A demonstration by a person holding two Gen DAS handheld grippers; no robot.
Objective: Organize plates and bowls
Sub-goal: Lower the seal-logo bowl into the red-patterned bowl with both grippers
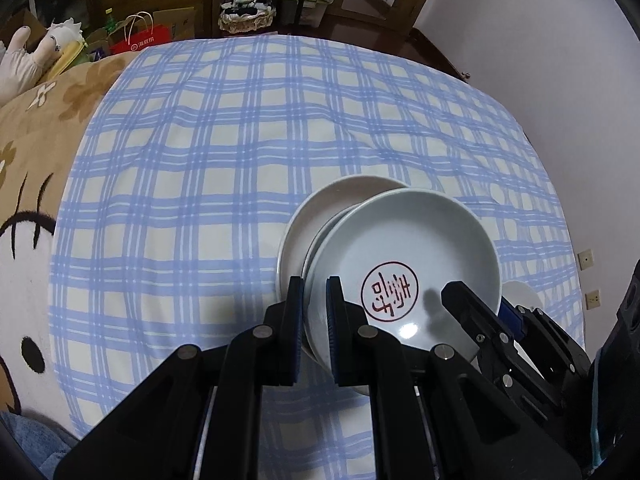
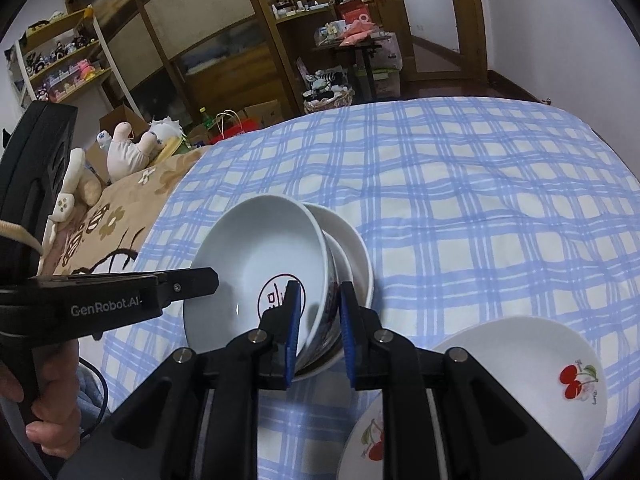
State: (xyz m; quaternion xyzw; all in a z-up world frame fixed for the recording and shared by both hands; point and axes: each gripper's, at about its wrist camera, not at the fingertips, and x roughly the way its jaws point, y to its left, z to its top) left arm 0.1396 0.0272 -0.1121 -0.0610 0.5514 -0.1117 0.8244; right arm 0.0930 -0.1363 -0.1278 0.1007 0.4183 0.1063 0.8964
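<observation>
Left wrist view: my left gripper [image 1: 315, 312] pinches the near rim of the stamped bowl [image 1: 404, 276], tilted atop one white plate [image 1: 320, 216] on the checked sheet [image 1: 200, 184].

Right wrist view: my right gripper [image 2: 320, 328] clamps the bowl's other rim; two cherry plates [image 2: 532, 376] lie just beside.

A bed spread with a blue-and-white checked sheet [image 1: 224, 152] bore a white bowl [image 2: 360, 256] with a red-stamped bowl [image 2: 264, 264] tilted in it, two cherry-printed dishes [image 2: 532, 372] just beside them, and a tan flowered blanket [image 1: 44, 120] along its left edge.
</observation>
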